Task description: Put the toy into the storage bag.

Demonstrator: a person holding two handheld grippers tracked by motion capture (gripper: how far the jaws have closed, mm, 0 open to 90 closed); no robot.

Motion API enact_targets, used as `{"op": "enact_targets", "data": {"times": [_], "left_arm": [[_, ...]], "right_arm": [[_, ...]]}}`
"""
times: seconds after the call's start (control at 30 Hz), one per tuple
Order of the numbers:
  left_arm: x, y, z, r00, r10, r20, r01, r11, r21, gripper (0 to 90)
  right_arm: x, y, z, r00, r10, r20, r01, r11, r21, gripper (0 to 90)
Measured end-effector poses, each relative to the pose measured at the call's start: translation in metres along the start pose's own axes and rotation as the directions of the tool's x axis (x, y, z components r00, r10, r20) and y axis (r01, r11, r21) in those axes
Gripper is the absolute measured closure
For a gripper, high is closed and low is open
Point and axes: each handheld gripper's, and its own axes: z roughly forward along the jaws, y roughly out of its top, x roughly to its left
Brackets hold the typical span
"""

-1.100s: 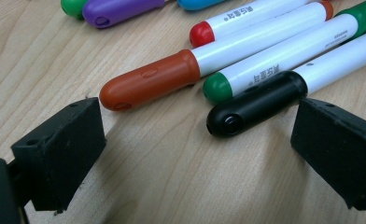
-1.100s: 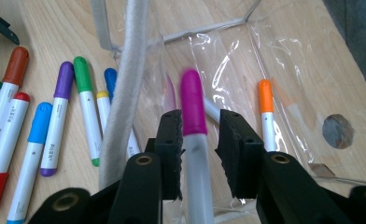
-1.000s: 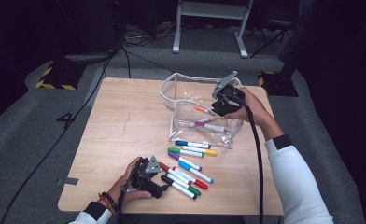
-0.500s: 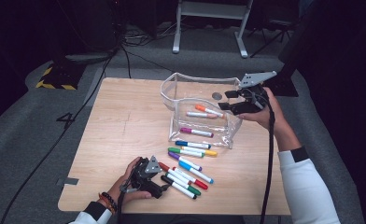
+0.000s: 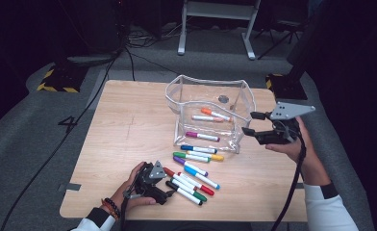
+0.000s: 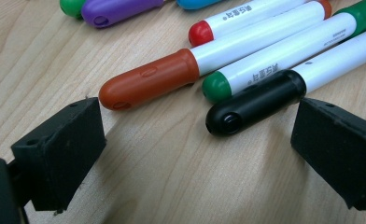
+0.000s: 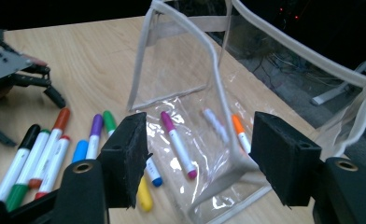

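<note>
A clear plastic pouch (image 5: 239, 98) stands open at the table's back middle, holding an orange marker (image 5: 215, 114), a pale marker (image 5: 203, 118) and a magenta marker (image 5: 202, 136). Several markers (image 5: 191, 175) lie loose in front of it. My left gripper (image 5: 163, 190) rests low at the front left, open, with the black marker's cap (image 6: 253, 102) between its jaws, untouched, and a brown-capped marker (image 6: 148, 79) just beyond. My right gripper (image 5: 250, 123) hovers open at the pouch's right wall, empty. The right gripper view looks past the right gripper (image 7: 202, 149) onto the pouch's corner (image 7: 218, 98).
The wooden table (image 5: 129, 125) has bare room on its left half. A blue marker (image 5: 198, 149) and a yellow one (image 5: 210, 156) lie close against the pouch's front. Cables and a metal stand (image 5: 215, 19) sit on the floor beyond.
My right gripper has drawn back from over the pouch to its right side and stands lower. The left gripper has stayed still.
</note>
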Motion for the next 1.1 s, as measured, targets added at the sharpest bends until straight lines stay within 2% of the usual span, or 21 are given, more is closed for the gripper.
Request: {"op": "enact_targets", "data": {"times": [0.13, 0.2, 0.33, 0.4, 0.57, 0.7, 0.8, 0.83, 0.97, 1.1], "left_arm": [[0.000, 0.000, 0.000, 1.0000, 0.001, 0.002, -0.001, 1.0000, 0.000, 3.2], [0.000, 0.000, 0.000, 1.0000, 0.001, 0.002, -0.001, 1.0000, 0.000, 3.2], [0.000, 0.000, 0.000, 1.0000, 0.000, 0.002, 0.000, 1.0000, -0.001, 3.2], [0.000, 0.000, 0.000, 1.0000, 0.000, 0.002, 0.000, 1.0000, -0.001, 3.2], [0.000, 0.000, 0.000, 1.0000, 0.000, 0.002, 0.000, 1.0000, -0.001, 3.2], [0.000, 0.000, 0.000, 1.0000, 0.000, 0.002, 0.000, 1.0000, -0.001, 3.2], [0.000, 0.000, 0.000, 1.0000, 0.000, 0.002, 0.000, 1.0000, -0.001, 3.2], [0.000, 0.000, 0.000, 1.0000, 0.000, 0.001, 0.000, 1.0000, -0.001, 3.2], [0.000, 0.000, 0.000, 1.0000, 0.000, 0.002, 0.000, 1.0000, -0.001, 3.2], [0.000, 0.000, 0.000, 1.0000, 0.000, 0.002, 0.000, 1.0000, -0.001, 3.2]], "right_arm": [[0.010, -0.019, -0.009, 1.0000, -0.005, 0.004, 0.005, 1.000, 0.000, 36.8], [0.015, -0.031, -0.011, 0.9998, 0.017, -0.006, -0.018, 1.000, -0.014, 36.8], [0.025, -0.052, -0.005, 0.9989, 0.043, -0.020, -0.042, 0.999, 0.010, 36.5], [0.031, -0.061, 0.001, 0.9989, 0.040, -0.025, -0.039, 0.999, 0.029, 36.5], [0.046, -0.077, 0.023, 0.9955, 0.054, -0.078, -0.049, 0.997, 0.063, 36.6], [0.060, -0.087, 0.047, 0.9900, 0.045, -0.134, -0.032, 0.994, 0.101, 38.6], [0.071, -0.091, 0.066, 0.9820, 0.047, -0.183, -0.024, 0.992, 0.125, 39.6], [0.076, -0.092, 0.074, 0.9799, 0.030, -0.197, -0.004, 0.991, 0.133, 42.1], [0.091, -0.093, 0.100, 0.9661, 0.017, -0.258, 0.021, 0.989, 0.143, 48.2], [0.100, -0.090, 0.120, 0.9585, 0.009, -0.285, 0.036, 0.988, 0.151, 52.5]]}}
